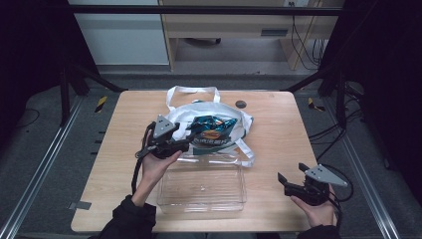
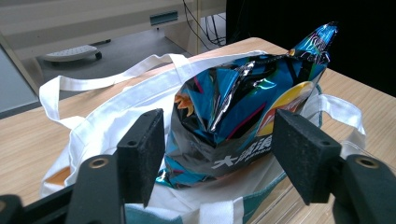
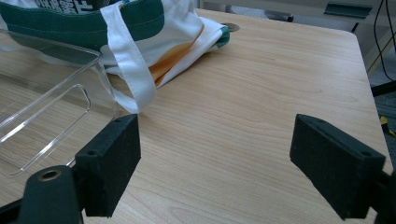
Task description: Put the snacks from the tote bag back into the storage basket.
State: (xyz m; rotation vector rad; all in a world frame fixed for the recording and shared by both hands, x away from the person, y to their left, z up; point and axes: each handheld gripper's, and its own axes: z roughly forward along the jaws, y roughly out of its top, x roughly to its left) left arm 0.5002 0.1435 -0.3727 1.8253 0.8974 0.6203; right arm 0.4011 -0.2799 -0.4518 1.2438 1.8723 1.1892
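**Jaws spread at the mouth of the tote**

Jaws of the left gripper (image 2: 219,154) stand wide apart on either side of the chip bag (image 2: 243,112), one pad to each flank, neither visibly pressing the foil. That spacing looks chosen to take the crinkled blue packet across its width, low on its body where it is fullest. The chip bag sits in the mouth of the white tote bag (image 1: 234,117), its top corner poking up and out, so it can be reached without lifting the cloth. The tote lies slumped on the wooden table (image 1: 278,124), handles splayed toward the far edge, its green-trimmed rim toward the person.

Just in front of it, touching or nearly touching that rim, stands a clear plastic bin (image 1: 201,186), empty and open at the top; its nearness suggests it is where the packet is meant to go, a short carry from the tote.

The right gripper (image 1: 291,179) waits well apart at the near right corner, jaws open over bare wood, holding nothing, probably kept out of the way until needed.
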